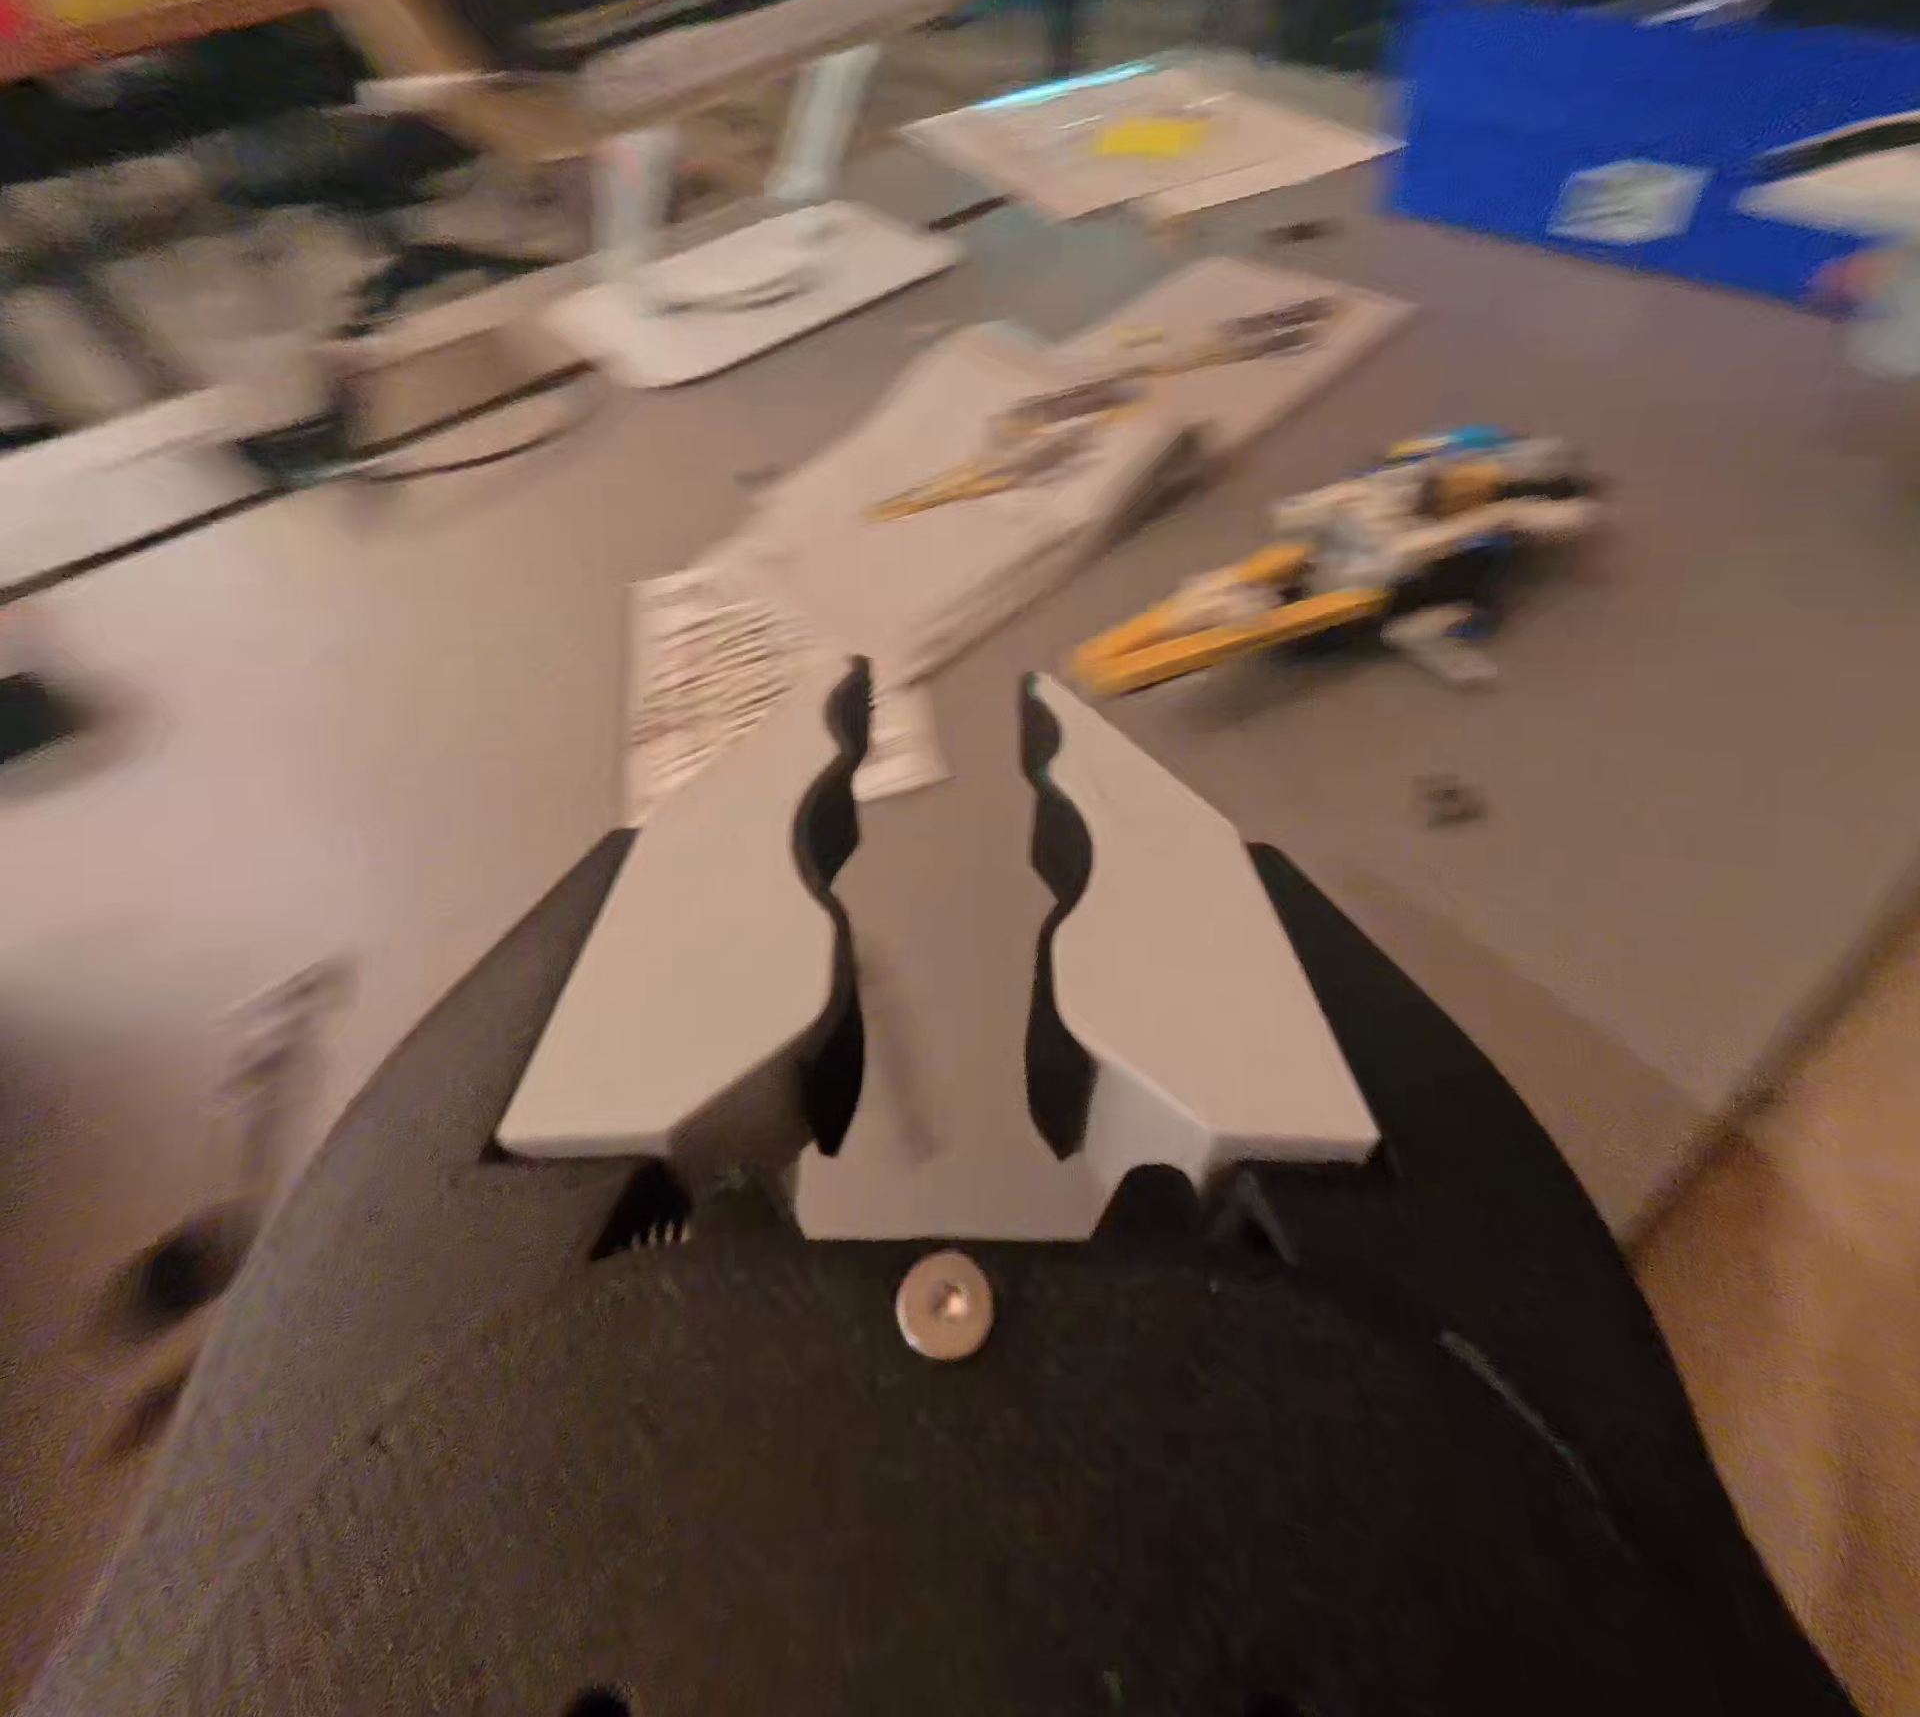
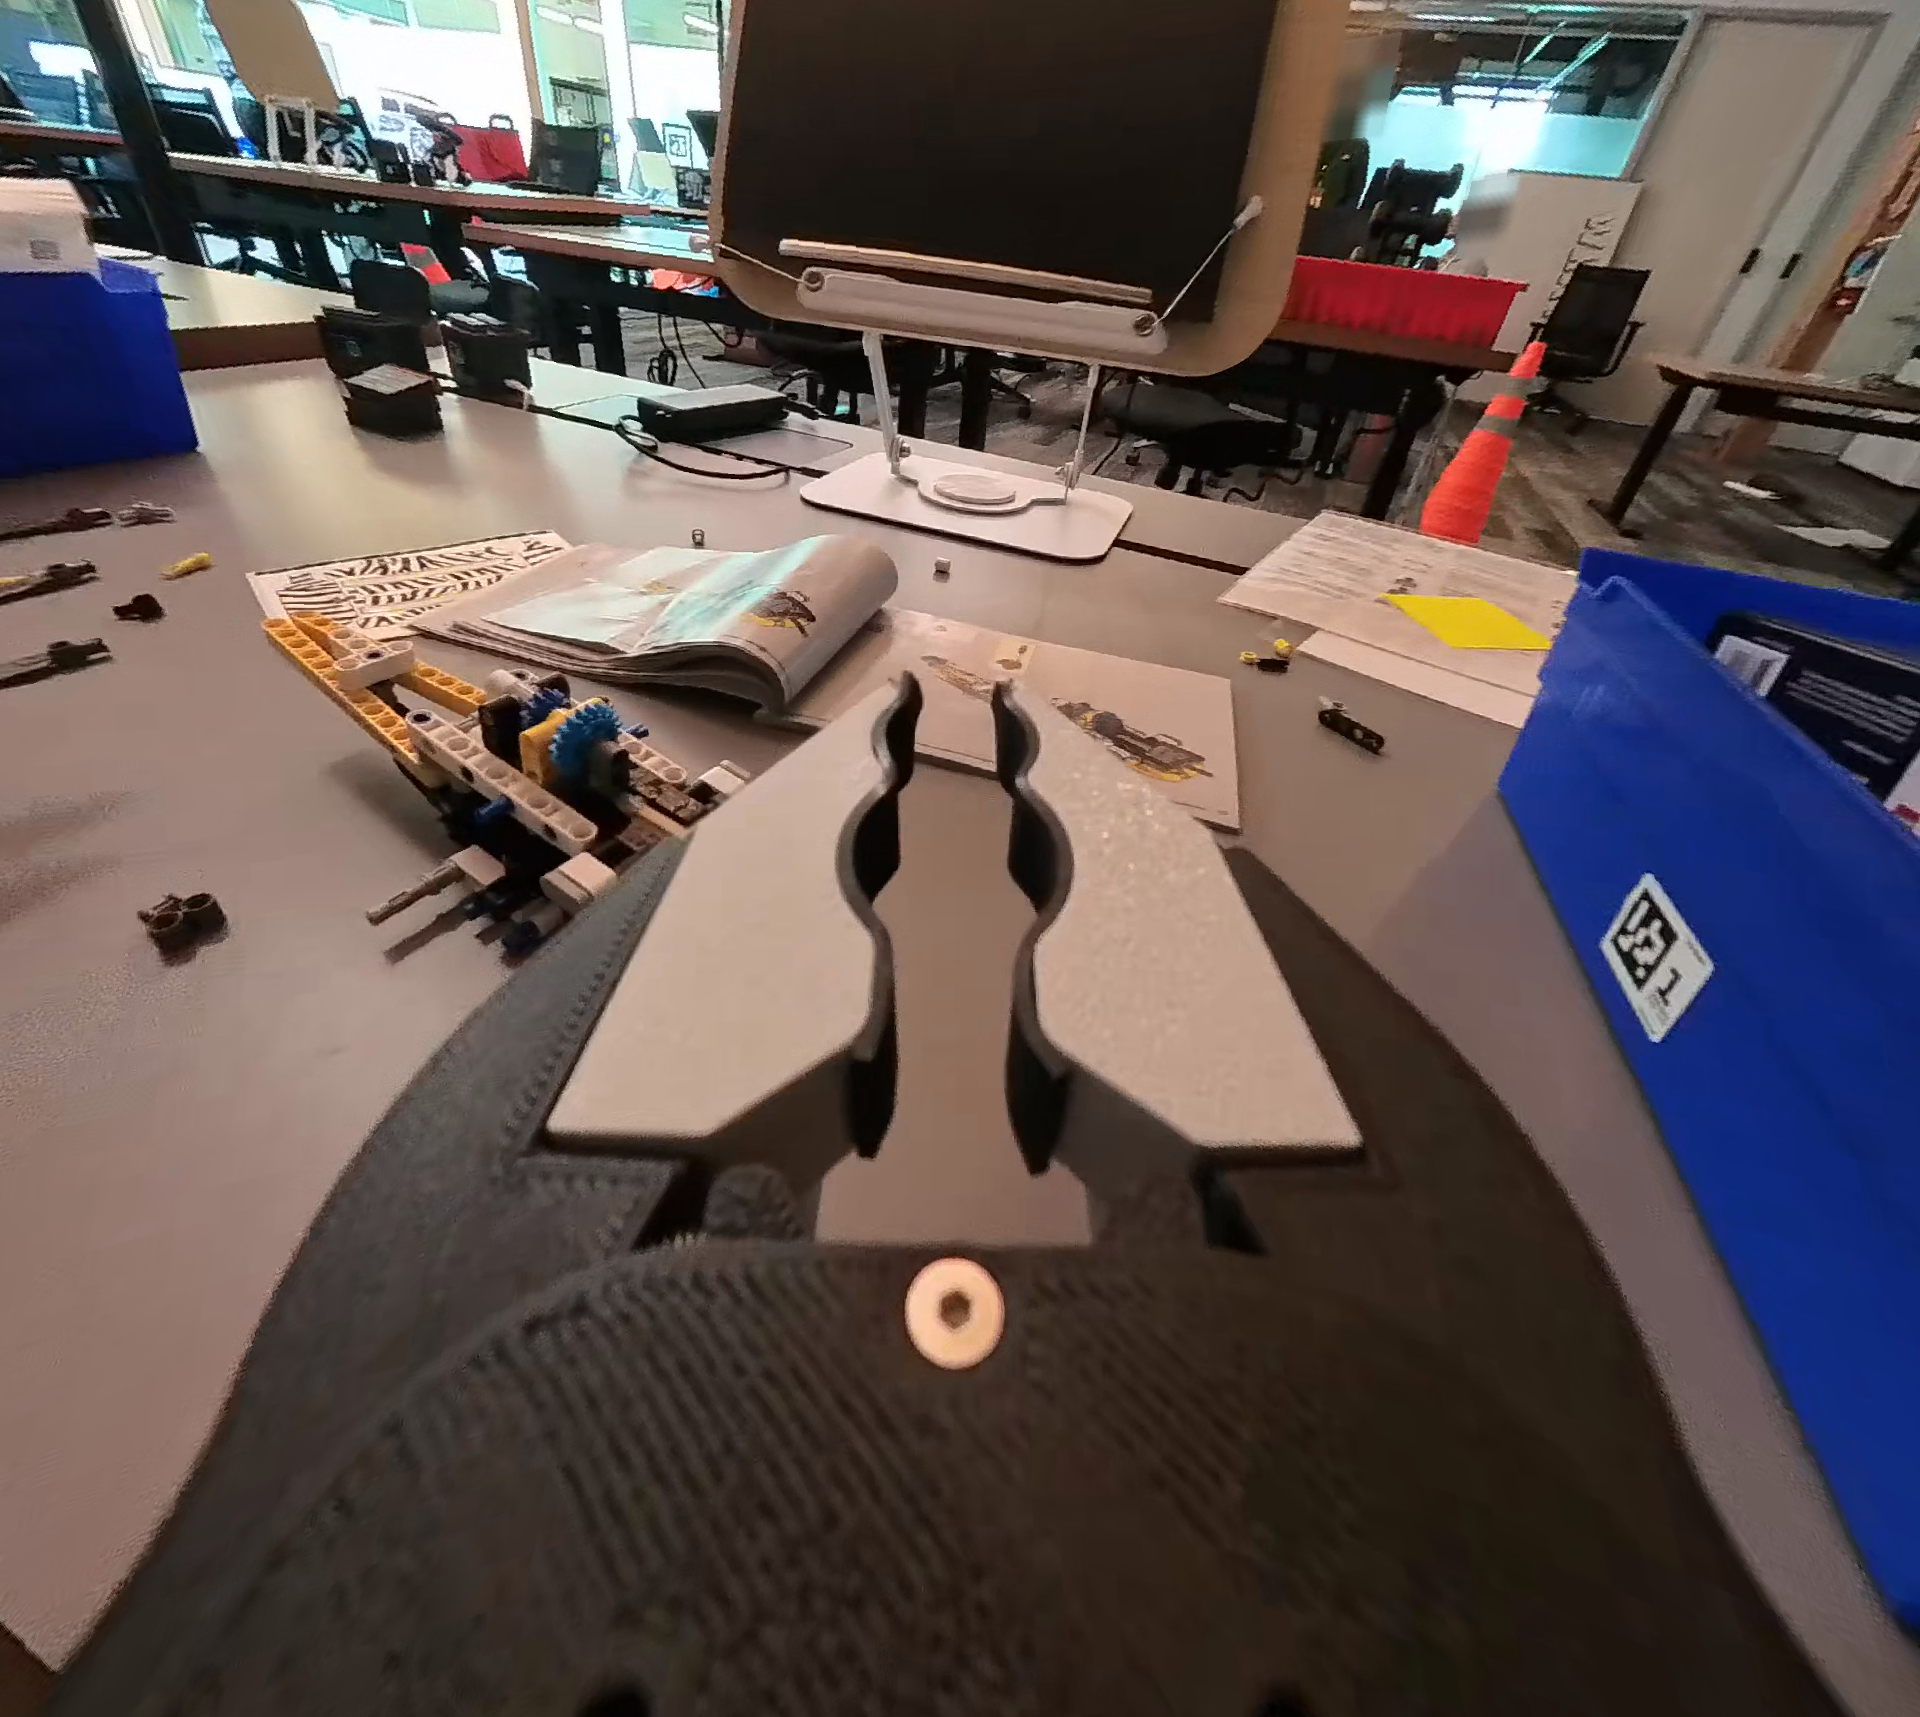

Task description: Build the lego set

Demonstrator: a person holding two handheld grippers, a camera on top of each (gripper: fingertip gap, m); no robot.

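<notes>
A part-built lego model (image 2: 520,763) of yellow, white, blue and black beams with a blue gear lies on the grey table (image 2: 208,1096), left of my right gripper (image 2: 954,688). That gripper is open and empty, above the table's near edge. In the blurred left wrist view the same model (image 1: 1382,561) lies ahead to the right of my left gripper (image 1: 943,672), which is open and empty. An open instruction booklet (image 2: 707,618) lies behind the model; it also shows in the left wrist view (image 1: 997,472). Small loose dark pieces (image 2: 185,917) lie on the table at left.
A blue bin (image 2: 1745,992) stands close on the right, another (image 2: 73,368) at far left. A book stand holding a dark panel (image 2: 997,109) stands at the table's back. A striped sticker sheet (image 2: 416,581), papers with a yellow note (image 2: 1455,618) and a black pin (image 2: 1351,727) lie about. The left gripper's tips are roughly 30 centimeters from the right gripper's.
</notes>
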